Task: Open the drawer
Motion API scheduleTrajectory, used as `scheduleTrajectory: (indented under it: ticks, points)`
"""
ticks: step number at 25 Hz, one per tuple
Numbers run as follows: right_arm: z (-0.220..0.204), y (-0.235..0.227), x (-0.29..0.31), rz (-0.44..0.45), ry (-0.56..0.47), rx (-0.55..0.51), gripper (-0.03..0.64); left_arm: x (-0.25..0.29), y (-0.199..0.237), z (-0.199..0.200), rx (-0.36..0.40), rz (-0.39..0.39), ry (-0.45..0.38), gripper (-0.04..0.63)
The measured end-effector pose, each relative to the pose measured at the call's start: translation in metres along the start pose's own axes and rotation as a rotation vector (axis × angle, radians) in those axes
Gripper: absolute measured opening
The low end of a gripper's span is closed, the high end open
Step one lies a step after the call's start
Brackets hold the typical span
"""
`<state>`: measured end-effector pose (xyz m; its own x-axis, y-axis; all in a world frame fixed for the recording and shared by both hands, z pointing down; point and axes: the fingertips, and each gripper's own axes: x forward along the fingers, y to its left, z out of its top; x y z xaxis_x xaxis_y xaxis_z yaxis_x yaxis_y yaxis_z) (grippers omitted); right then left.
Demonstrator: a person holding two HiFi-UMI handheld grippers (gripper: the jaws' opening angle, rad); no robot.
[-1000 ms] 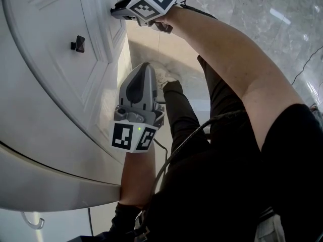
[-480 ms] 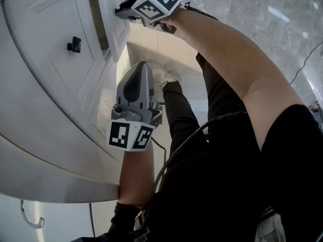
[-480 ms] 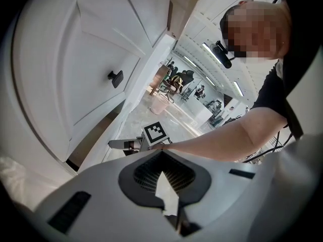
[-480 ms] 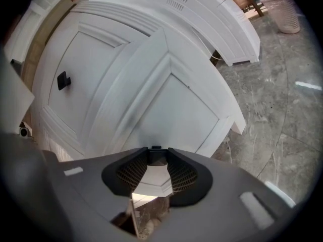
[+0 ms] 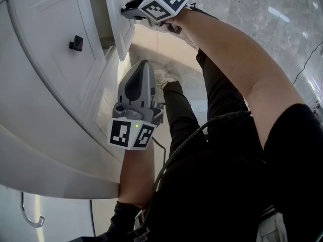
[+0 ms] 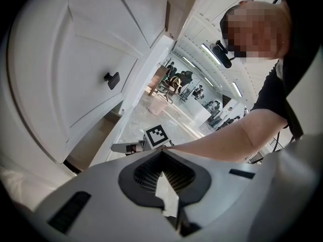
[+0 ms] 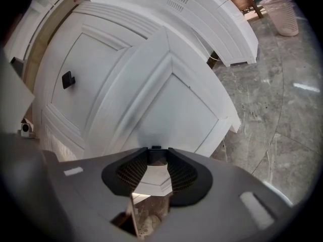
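white painted wood fills the left of the head view: the cabinet (image 5: 40, 130), panelled fronts side by side. the drawer (image 5: 117, 14) i'm after is at the top of that view. its front stands proud of the cabinet face, with a dark gap between it and the neighbouring panel (image 5: 50, 69). so i'd say the pull has begun but is nowhere near done.

the right hand-held gripper (image 5: 127, 10) is out at arm's length on that front, pads pinching the knob (image 7: 155, 152). the left hand-held gripper (image 6: 162, 153) hangs lower, near the cabinet face but not touching it. its tips are pressed together with nothing between them.

risks as i see them:
- drawer racking. i'm pulling from one side at full reach, so an off-axis tug could twist the front and jam it.
- overshoot. if it frees suddenly it could run out towards the legs below it.
- the idle left hand-held gripper could scrape the neighbouring panel if i lean in or swing the arm.
- the cable (image 5: 174, 153) across my lap could snag if i shift back.
- knob slip. it's small and dark, and only the pad tips hold it. any roll of the wrist and it could pop out, so the hand jerks back.

the second knob (image 5: 76, 43) on the neighbouring panel is untouched, not my target.
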<state>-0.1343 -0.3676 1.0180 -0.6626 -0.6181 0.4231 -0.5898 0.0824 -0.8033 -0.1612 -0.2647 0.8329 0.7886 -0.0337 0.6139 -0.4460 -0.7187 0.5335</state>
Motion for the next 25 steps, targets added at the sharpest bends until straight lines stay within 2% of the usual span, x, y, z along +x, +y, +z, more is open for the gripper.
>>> scheduleTrajectory:
  ticks: [25]
  points:
    - [-0.023, -0.009, -0.033, -0.016, 0.008, 0.016, 0.123, 0.003, -0.011, -0.003, 0.009, -0.032, 0.007, -0.009]
